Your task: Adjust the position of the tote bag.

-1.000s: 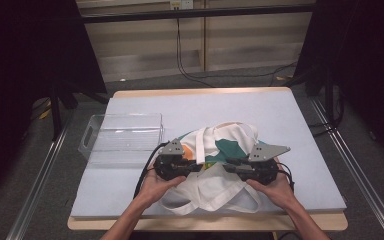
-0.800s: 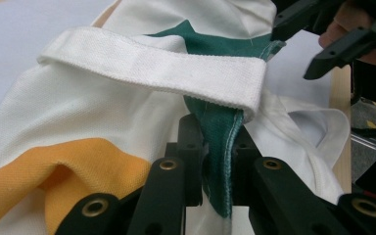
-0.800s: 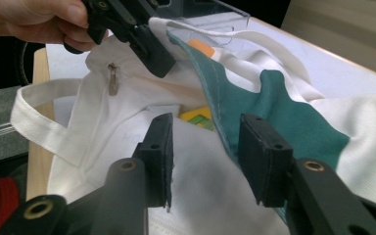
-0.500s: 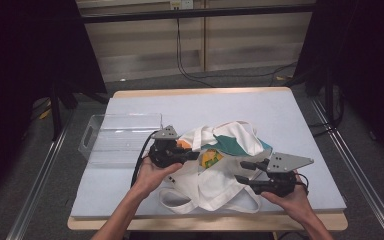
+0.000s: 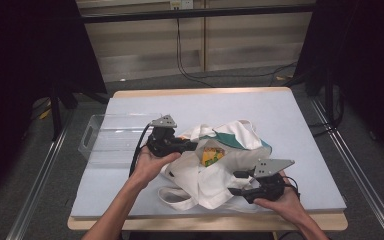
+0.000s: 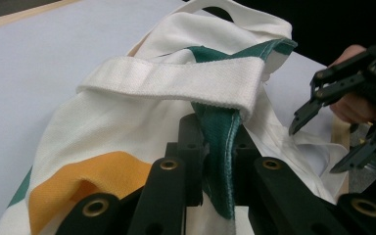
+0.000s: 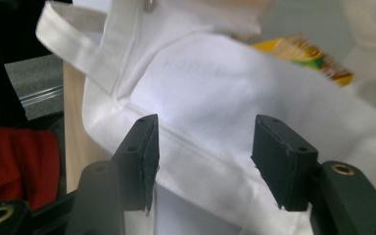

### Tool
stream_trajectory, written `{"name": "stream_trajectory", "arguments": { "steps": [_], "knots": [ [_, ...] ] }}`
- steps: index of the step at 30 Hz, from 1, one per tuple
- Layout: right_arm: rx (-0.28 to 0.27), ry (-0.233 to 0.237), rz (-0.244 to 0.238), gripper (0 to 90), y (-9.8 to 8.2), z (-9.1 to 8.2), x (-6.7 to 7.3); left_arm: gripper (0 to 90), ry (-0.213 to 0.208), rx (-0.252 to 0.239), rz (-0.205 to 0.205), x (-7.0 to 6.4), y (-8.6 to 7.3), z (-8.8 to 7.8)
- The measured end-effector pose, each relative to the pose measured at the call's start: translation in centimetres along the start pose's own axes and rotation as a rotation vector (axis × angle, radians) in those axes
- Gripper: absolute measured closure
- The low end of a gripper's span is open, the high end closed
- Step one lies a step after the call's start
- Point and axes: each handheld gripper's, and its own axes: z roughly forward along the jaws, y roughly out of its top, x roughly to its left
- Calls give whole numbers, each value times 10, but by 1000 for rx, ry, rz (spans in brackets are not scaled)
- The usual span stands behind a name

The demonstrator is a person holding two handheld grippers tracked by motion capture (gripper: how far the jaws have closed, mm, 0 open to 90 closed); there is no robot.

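A white cloth tote bag (image 5: 215,172) with green and orange patches lies crumpled at the middle of the table. My left gripper (image 5: 192,146) is shut on the bag's green-trimmed rim (image 6: 223,132) and holds it lifted at the bag's left, just under a white strap (image 6: 176,81). A yellow-green packet (image 5: 212,156) shows in the bag's mouth. My right gripper (image 5: 232,182) is at the bag's near right corner. Its jaws have just been opening and stand apart, with white cloth (image 7: 215,98) beyond them and the pads (image 7: 147,147) pressing on nothing.
A clear plastic bin (image 5: 112,137) stands left of the bag, close behind my left hand. The grey-blue mat (image 5: 290,120) covers the table, whose wooden front edge (image 5: 205,222) runs just below the right hand. Loose bag handles (image 5: 177,197) lie toward the front.
The right gripper has let go of the bag, opened, and drawn back to the right front. The left gripper has raised the rim and moved left, and the packet now shows.
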Motion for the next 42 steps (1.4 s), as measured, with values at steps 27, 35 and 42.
{"name": "stream_trajectory", "arguments": {
  "steps": [27, 35, 42],
  "knots": [
    [172, 6, -53, 619, -14, 32, -4, 815, 29, -14, -61, 34, 29, -6],
    [170, 24, -41, 778, -12, 29, -1, 818, 45, -19, -89, 44, 30, -9],
    [154, 85, -40, 808, -5, 8, 7, 821, 75, -12, -92, 47, 38, -13]
  ]
}}
